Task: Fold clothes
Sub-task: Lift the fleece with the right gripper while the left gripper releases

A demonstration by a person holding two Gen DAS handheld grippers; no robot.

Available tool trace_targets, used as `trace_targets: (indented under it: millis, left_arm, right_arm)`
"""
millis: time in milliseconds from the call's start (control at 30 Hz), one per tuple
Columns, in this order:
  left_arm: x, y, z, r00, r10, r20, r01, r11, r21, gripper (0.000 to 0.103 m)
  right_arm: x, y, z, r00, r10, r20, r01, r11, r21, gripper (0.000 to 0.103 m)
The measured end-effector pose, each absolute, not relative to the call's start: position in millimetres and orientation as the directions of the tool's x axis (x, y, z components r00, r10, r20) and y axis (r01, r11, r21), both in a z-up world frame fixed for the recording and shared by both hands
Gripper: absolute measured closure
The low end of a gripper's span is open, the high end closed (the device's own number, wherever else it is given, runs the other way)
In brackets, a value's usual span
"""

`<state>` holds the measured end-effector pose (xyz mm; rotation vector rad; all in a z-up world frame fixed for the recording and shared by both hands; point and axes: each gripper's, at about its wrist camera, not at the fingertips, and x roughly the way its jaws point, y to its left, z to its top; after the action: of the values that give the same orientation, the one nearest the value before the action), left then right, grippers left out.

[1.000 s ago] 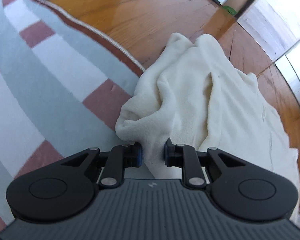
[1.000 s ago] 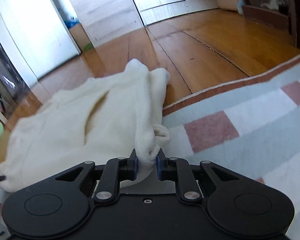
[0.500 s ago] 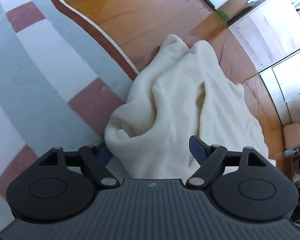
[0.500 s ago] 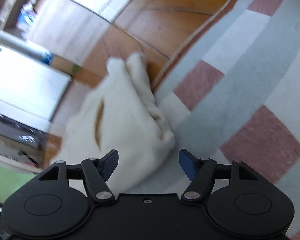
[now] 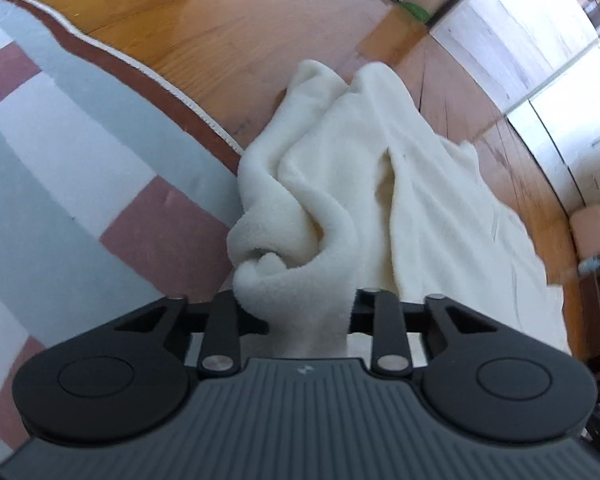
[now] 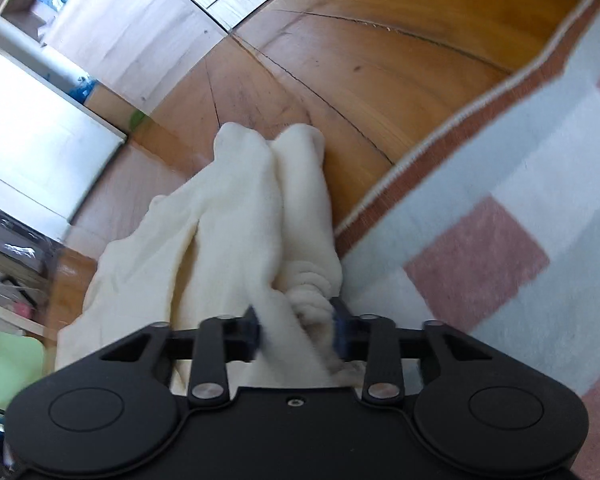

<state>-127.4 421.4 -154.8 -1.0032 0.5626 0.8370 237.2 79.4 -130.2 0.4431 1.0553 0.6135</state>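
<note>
Both grippers are closing on the cream fleece garment [image 5: 364, 200]: the left gripper [image 5: 309, 322] has a bunched fold between its jaws, the right gripper [image 6: 296, 332] another. The fleece stretches ahead of them, off the striped rug [image 5: 80, 184] onto wooden floor [image 6: 380, 80].

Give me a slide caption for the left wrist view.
Left gripper closing on bunched cream fleece garment lying across rug and wooden floor.

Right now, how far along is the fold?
Done: nothing neat yet; the garment lies bunched, half on the rug, half on the floor. In hand: left gripper and right gripper are closing with bunched fabric between the jaws. Left: spreading it flat and every fold.
</note>
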Motion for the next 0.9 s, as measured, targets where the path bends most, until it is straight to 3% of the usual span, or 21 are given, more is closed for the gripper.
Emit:
trace_targets:
  millis: [133,200,300,400,467,533,600,733,800,900]
  left_arm:
    - [-118.5,411.2,-118.0,0.567,0.383,-0.729,-0.814,0.399,-0.422,0.083]
    - [-130.9,411.6,-91.6,0.653,0.357,-0.668,-0.752,0.411,-0.515,0.083]
    - [-150.9,392.9,-65.9,0.644,0.372,-0.669,-0.757,0.440,-0.483,0.083]
    - [-153.3,367.7,-78.4,0.545,0.298,-0.784,-0.790,0.495,-0.362,0.078]
    - [-150.3,360.3,-104.4,0.453,0.207,-0.867,-0.814,0.494,-0.307,0.066]
    - [-152.9,357.1,-126.0,0.381,0.151,-0.912,-0.849,0.449,-0.280,0.066]
    - [-149.1,355.0,-102.8,0.396,0.216,-0.892,-0.837,0.484,-0.254,0.065]
    - [-162.6,344.3,-39.2,0.515,0.310,-0.799,-0.785,0.543,-0.296,0.046]
    - [-167.3,337.1,-15.3,0.542,0.352,-0.763,-0.779,0.552,-0.299,0.046]
    - [-139.9,312.1,-0.6,0.628,0.296,-0.720,-0.687,0.645,-0.334,0.046]
  right_arm:
    - [214.4,85.3,-70.8,0.410,0.679,-0.609,-0.399,0.734,0.550,0.076]
    - [207.8,80.5,-43.6,0.414,0.712,-0.567,-0.418,0.702,0.576,0.077]
    - [191.4,60.3,-11.9,0.430,0.725,-0.539,-0.441,0.689,0.575,0.077]
    - [171.7,27.5,-12.7,0.425,0.702,-0.572,-0.423,0.712,0.560,0.077]
    - [162.6,10.7,-30.6,0.413,0.665,-0.622,-0.392,0.746,0.538,0.077]
    - [159.7,1.5,-58.0,0.378,0.623,-0.685,-0.337,0.782,0.525,0.077]
    - [157.0,-0.9,-72.4,0.372,0.601,-0.708,-0.317,0.799,0.511,0.077]
    - [157.4,5.0,-54.4,0.397,0.637,-0.661,-0.404,0.768,0.497,0.077]
    - [157.3,8.9,-46.3,0.399,0.657,-0.640,-0.432,0.750,0.500,0.077]
    - [152.3,17.2,-41.2,0.404,0.659,-0.635,-0.459,0.746,0.482,0.077]
